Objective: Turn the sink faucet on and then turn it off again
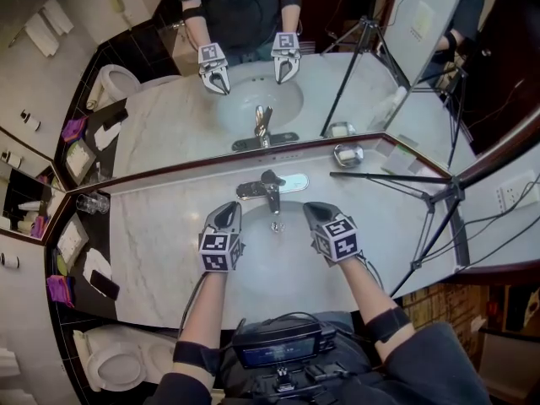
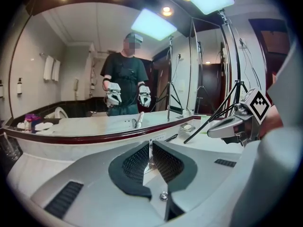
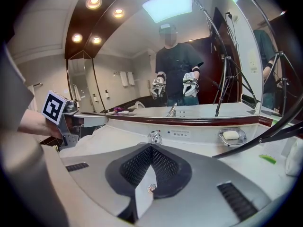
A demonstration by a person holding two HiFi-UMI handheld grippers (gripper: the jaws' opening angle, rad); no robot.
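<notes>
a pale marble counter (image 1: 160,251) runs below a wide mirror (image 1: 169,116) with a dark red-brown edge; recessed ceiling lamps show in the glass in both gripper views. an oval basin (image 1: 278,256) is sunk into the counter, and the sink faucet (image 1: 268,188) stands at its back rim, just under the mirror, its chrome lever over the spout. in the right gripper view the faucet (image 3: 154,137) sits straight ahead, well apart from the jaws. a soap dish (image 1: 348,153) with a white bar rests right of the faucet, and a black tripod (image 1: 439,201) leans across the counter's right end. a glass tumbler (image 1: 91,202) stands at the far left, and a toilet (image 1: 114,365) shows below the counter's left corner.

the left gripper (image 1: 229,209) hangs over the basin's left side, just beside the faucet, its jaws drawn together to a hairline slit with nothing held. the right gripper (image 1: 314,210) hangs over the basin's right side, jaws closed on nothing. neither touches the faucet. the mirror shows the person and both grippers reflected.
</notes>
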